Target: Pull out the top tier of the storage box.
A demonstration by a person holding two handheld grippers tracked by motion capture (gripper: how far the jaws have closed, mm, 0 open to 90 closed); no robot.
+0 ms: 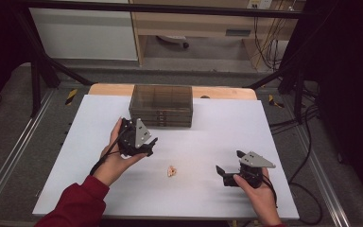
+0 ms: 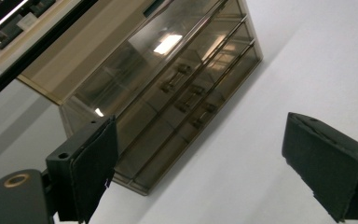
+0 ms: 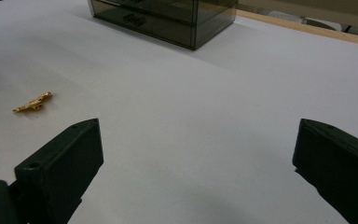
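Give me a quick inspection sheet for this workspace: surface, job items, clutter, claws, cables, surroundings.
Surface: white tabletop, flat, with a wooden strip along its far edge.
Job's things: smoky transparent drawer box at the far middle, drawers shut; small gold trinket lying loose on the tabletop between the two hands.
Clutter: nothing seen.
Grippers: left claw open, held up near the drawer box front, empty; right claw open, low over the tabletop right of the trinket, empty.
Cables: a black cable trails from each claw; more run along the floor at right.
Surroundings: black frame bars, grey floor, pale cabinet and wooden shelf behind.
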